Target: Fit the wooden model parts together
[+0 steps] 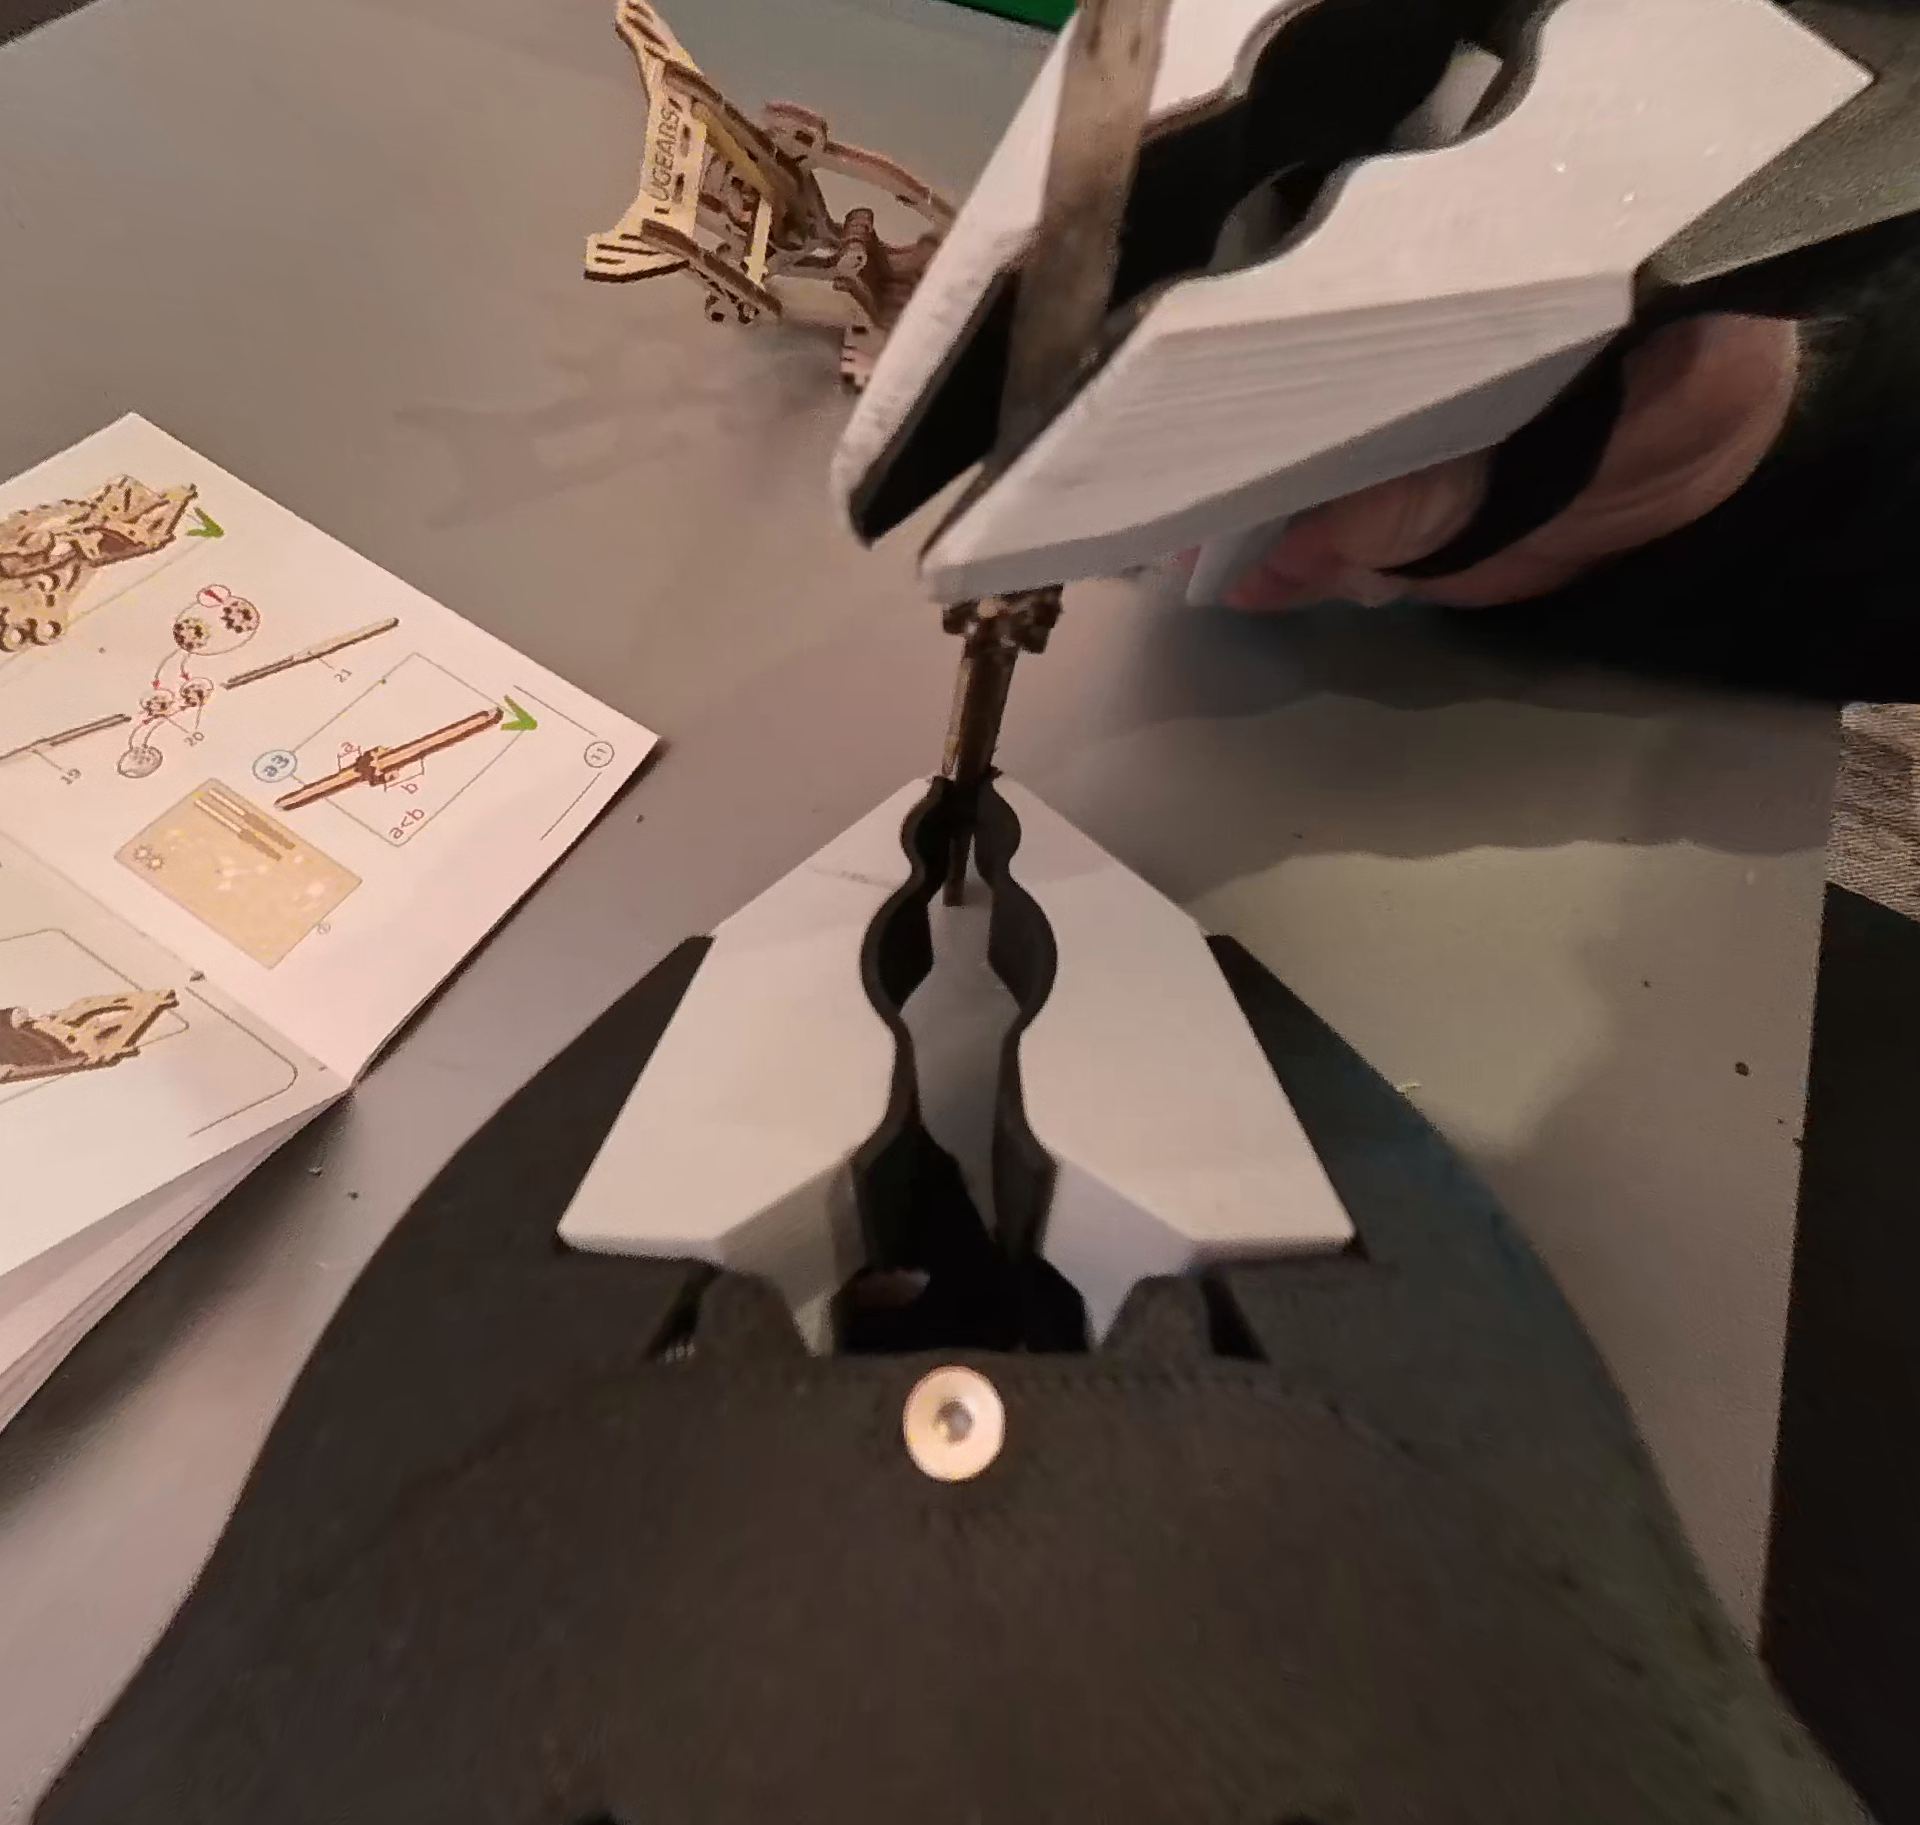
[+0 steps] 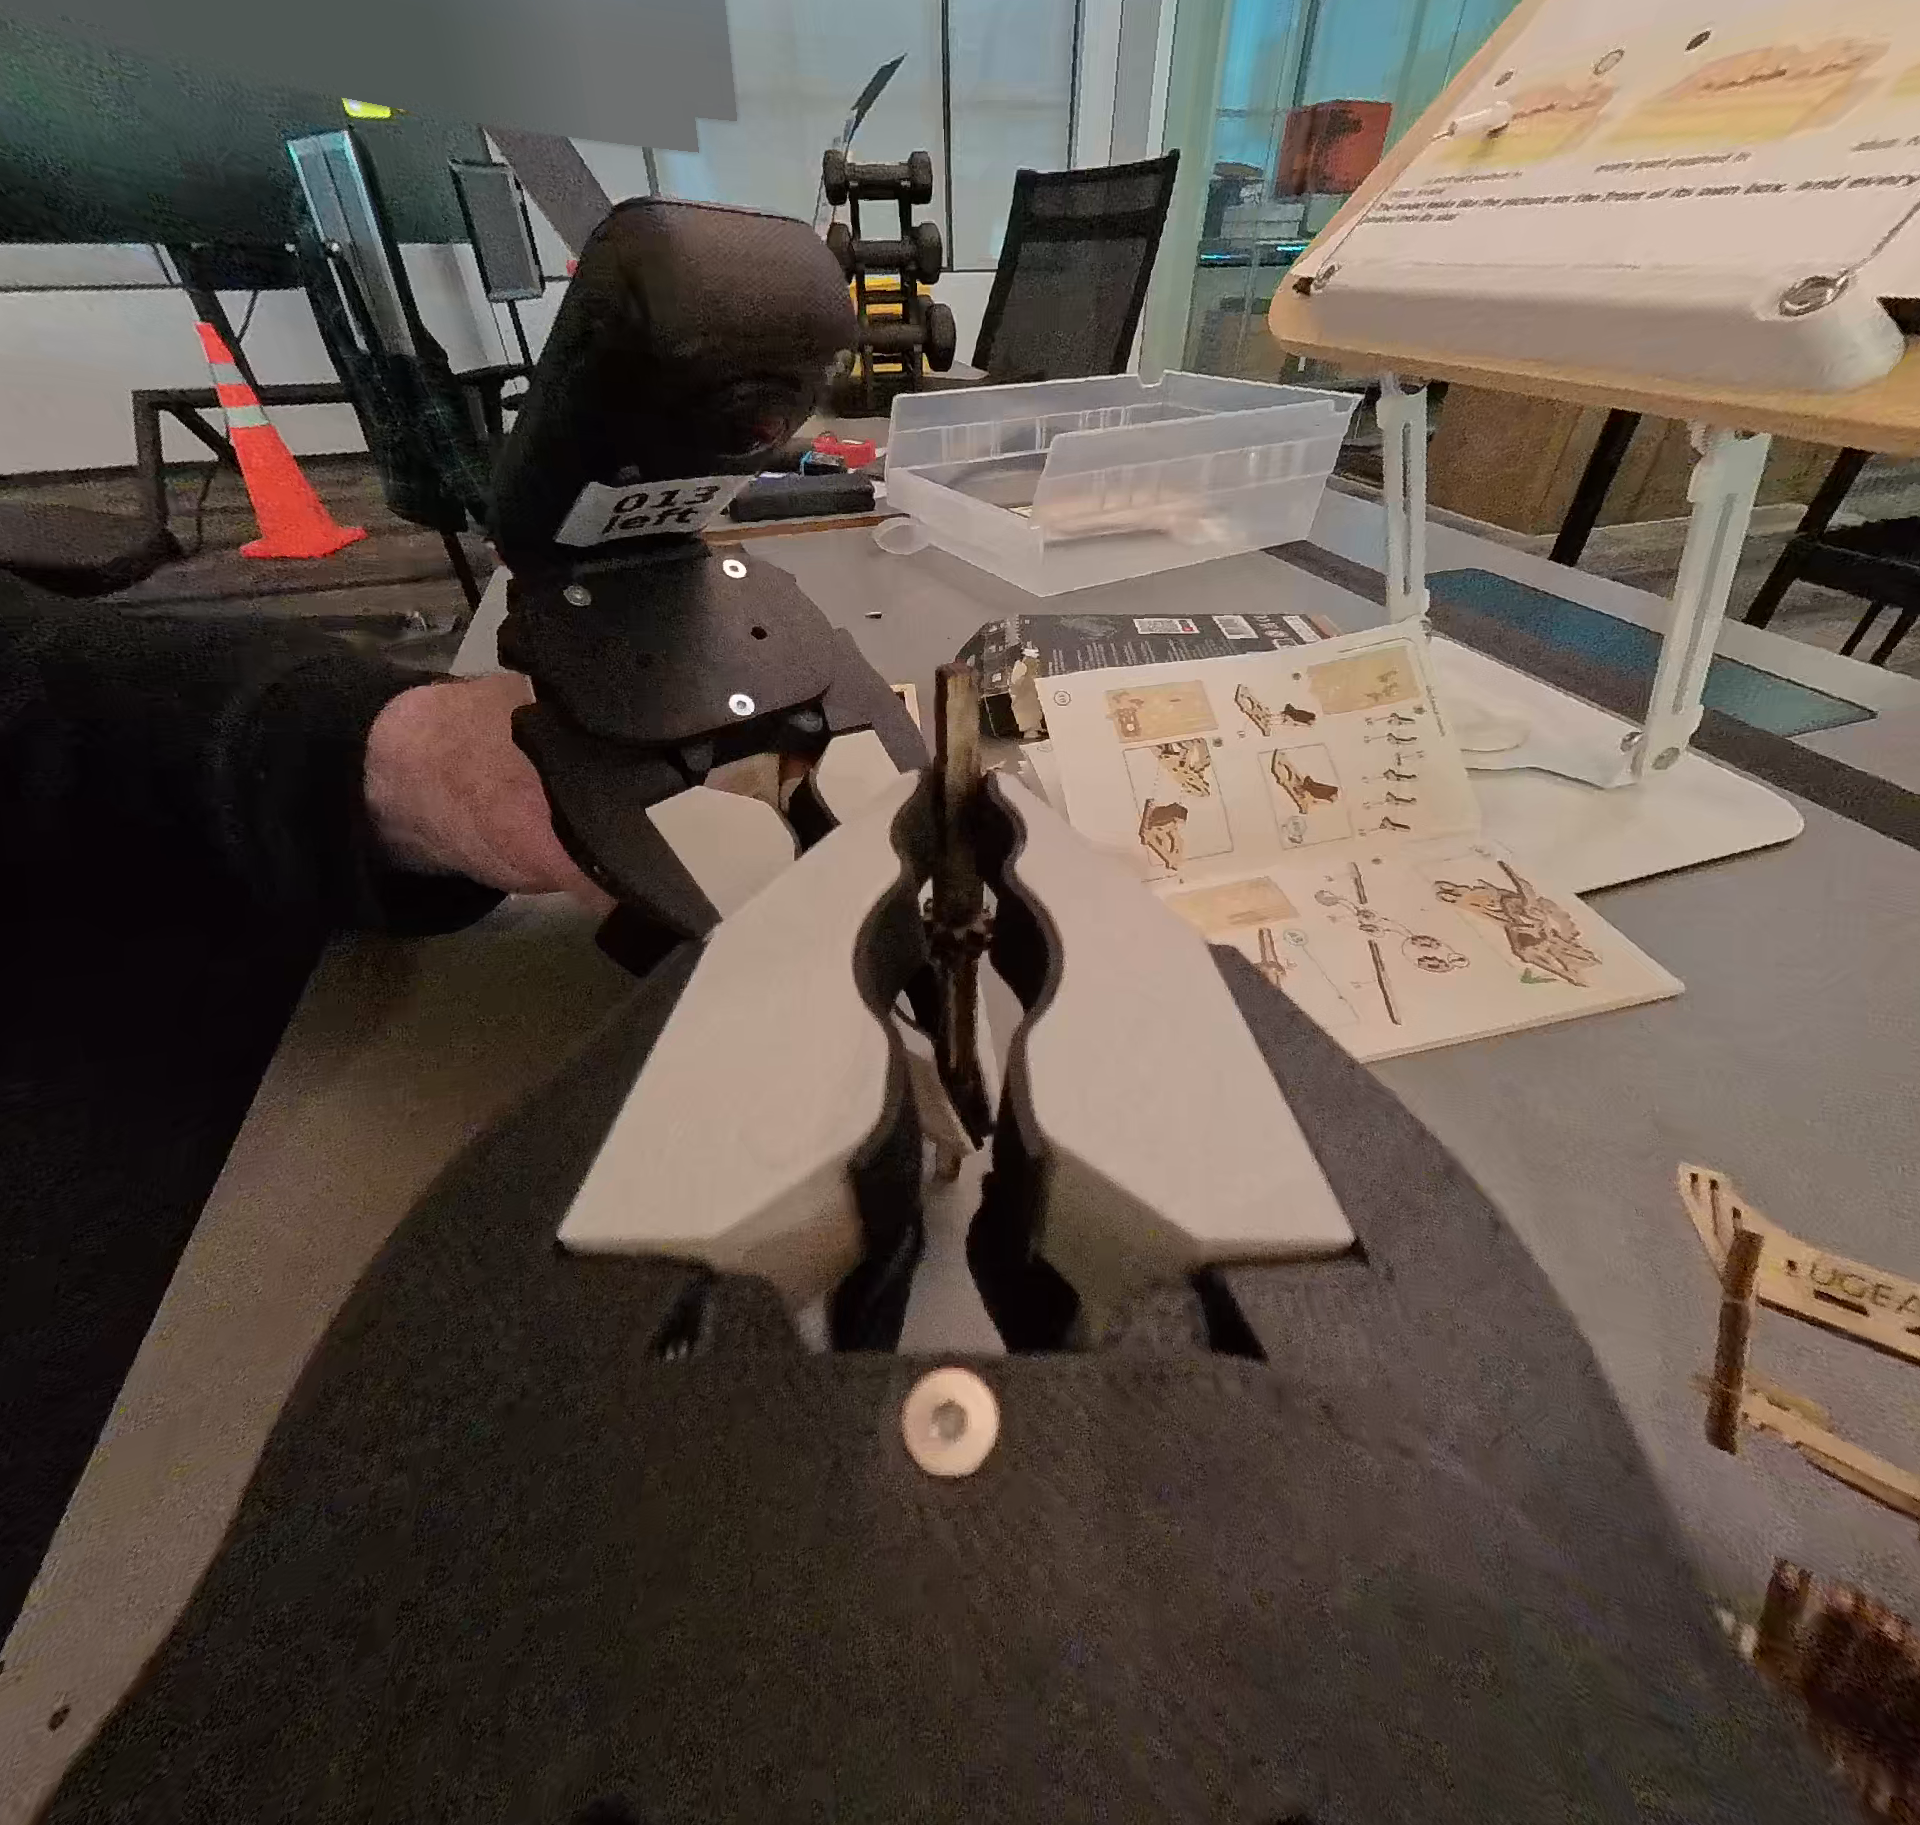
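The left gripper (image 1: 961, 799) has its jaws closed on the lower tip of a thin wooden axle (image 1: 982, 700), which stands almost upright between them. Just above, the right gripper (image 1: 914, 554) pinches the upper part of the same axle with its jaws closed around it; in the right wrist view the axle (image 2: 956, 902) runs along the gap between the jaws. Farther away on the grey table (image 1: 364, 217) lie an open instruction booklet (image 1: 260, 788) and the partly built wooden model (image 1: 727, 217).

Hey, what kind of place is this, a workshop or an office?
Probably a lab or office workspace, not a workshop: mesh office chair, glass partitions, and a traffic cone behind the grey table.
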{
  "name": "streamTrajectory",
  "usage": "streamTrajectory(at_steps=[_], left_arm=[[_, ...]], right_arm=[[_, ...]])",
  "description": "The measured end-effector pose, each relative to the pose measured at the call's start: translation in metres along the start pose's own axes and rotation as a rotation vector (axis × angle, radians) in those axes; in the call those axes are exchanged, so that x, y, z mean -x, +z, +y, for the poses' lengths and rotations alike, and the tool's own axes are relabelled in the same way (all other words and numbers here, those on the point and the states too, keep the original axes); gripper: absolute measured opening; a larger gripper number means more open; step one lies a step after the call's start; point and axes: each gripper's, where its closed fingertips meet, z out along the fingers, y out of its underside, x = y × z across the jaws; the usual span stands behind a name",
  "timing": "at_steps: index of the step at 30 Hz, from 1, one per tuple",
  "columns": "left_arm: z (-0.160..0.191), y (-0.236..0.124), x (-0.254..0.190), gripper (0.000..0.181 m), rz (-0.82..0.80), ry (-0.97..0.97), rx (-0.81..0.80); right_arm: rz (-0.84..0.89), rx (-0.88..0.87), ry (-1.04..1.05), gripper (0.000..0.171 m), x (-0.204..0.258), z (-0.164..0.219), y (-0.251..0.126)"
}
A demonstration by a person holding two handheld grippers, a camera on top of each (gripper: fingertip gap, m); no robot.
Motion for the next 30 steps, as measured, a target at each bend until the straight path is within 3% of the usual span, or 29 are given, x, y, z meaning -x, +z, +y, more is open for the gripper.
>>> streamTrajectory(at_steps=[1,12,15,17,20,24,25,27,30], left_arm=[[0.0,0.0,0.0,0.002,0.001,-0.002,0.0],[-0.002,0.001,-0.001,0.002,-0.03,0.111,-0.008],[-0.001,0.001,-0.002,0.002,-0.02,0.118,-0.001],[-0.001,0.002,-0.003,0.002,-0.014,0.12,-0.001],[-0.001,0.001,-0.004,0.001,-0.009,0.123,-0.001],[-0.01,-0.001,-0.005,0.004,-0.015,0.148,-0.051],[-0.014,-0.001,-0.007,0.016,-0.001,0.147,-0.075],[-0.022,-0.004,-0.007,0.006,-0.027,0.174,-0.099],[-0.022,-0.005,-0.007,0.005,-0.013,0.158,-0.102]], right_arm=[[0.003,-0.007,0.013,0.004,0.0,0.0,0.0],[-0.01,0.019,0.0,0.004,0.0,-0.003,-0.001],[-0.023,0.043,-0.059,0.013,0.004,-0.013,0.0],[-0.053,0.055,-0.045,0.003,0.003,-0.012,0.002],[-0.099,0.022,0.056,0.003,0.001,-0.013,0.001],[-0.116,-0.007,0.087,0.003,0.0,-0.021,0.001],[-0.124,-0.007,0.086,0.002,0.001,-0.023,0.002],[-0.138,-0.003,0.079,0.002,0.003,-0.025,0.004],[-0.165,0.002,0.09,0.002,0.007,-0.026,0.006]])
